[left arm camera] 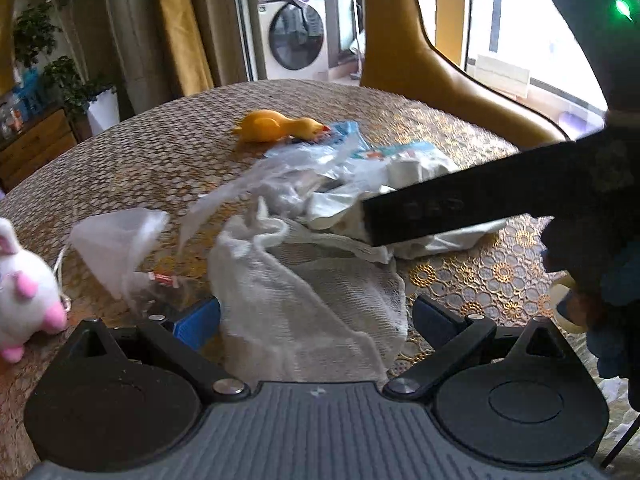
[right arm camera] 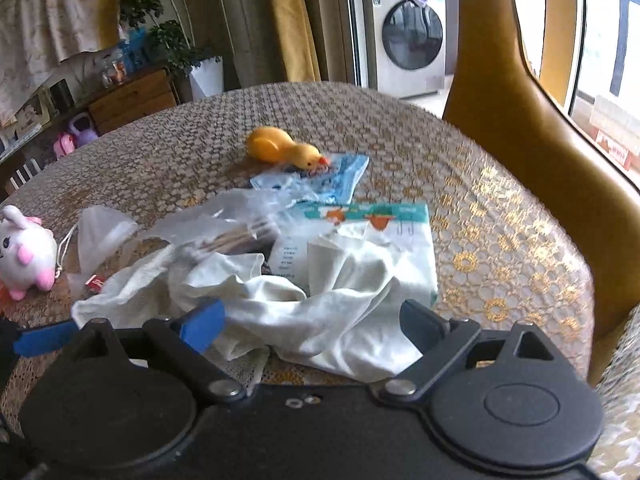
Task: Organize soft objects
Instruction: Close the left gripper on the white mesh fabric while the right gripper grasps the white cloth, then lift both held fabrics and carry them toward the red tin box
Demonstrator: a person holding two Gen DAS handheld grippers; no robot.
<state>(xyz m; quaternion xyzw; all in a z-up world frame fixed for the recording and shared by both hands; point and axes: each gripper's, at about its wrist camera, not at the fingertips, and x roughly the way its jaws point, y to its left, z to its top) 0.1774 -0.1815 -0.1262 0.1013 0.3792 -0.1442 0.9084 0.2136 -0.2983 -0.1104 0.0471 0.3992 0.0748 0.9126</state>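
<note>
**Soft things heaped on a round worktop**

The worktop [right arm camera: 480,200] fills both views. A white cloth [right arm camera: 320,320] lies between the right gripper's [right arm camera: 316,320] wide-open fingers; a mesh bag [left arm camera: 304,312] between the left gripper's [left arm camera: 316,320] open fingers. Beyond both, a yellow duck [right arm camera: 280,148].

L gripper [left arm camera: 316,320]: black links, blue pad, silver screws | R gripper [right arm camera: 316,328]: same, black body

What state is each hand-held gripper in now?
Left hand-held gripper: open, white mesh bag between its fingers.
Right hand-held gripper: open, over white cloth.
</note>
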